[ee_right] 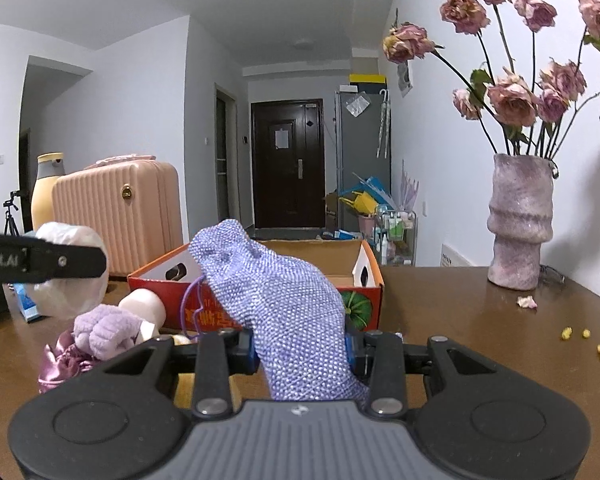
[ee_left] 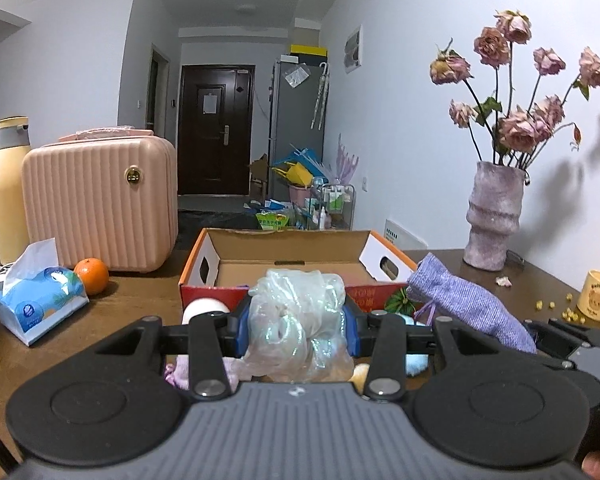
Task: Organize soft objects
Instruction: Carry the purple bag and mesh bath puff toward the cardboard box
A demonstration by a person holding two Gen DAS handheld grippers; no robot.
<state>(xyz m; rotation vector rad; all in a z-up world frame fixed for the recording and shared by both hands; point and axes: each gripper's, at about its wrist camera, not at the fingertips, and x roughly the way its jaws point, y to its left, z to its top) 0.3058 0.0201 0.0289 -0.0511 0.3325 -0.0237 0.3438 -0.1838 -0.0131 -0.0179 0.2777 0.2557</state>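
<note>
Both grippers are loaded. Clamped between the left gripper [ee_left: 298, 322] pads is a crumpled iridescent organza bundle [ee_left: 296, 316], held just in front of the open cardboard box [ee_left: 276, 248], probably lined up to go in. Its partner, the right gripper [ee_right: 300, 350], is clenched on a lilac knitted drawstring pouch [ee_right: 284, 300], whose neck flops forward toward the same box; the pouch hangs to the right of the bundle and close beside it.

Near the box's front wall lie more soft things waiting their turn: a fuzzy lavender scrunchie [ee_right: 106, 330], a shiny purple satin one [ee_right: 60, 360] and a cream cylinder [ee_right: 144, 306].

All this sits on a dark wooden table [ee_right: 460, 312]. To the left stand a pink ribbed case [ee_left: 100, 204], an orange [ee_left: 92, 275], a tissue pack [ee_left: 40, 300] and a yellow bottle [ee_left: 8, 192]; to the right, a vase of dried roses [ee_left: 494, 216] and a bear mug [ee_left: 598, 294]. Far behind, a hallway leads to a dark door [ee_left: 216, 128].
</note>
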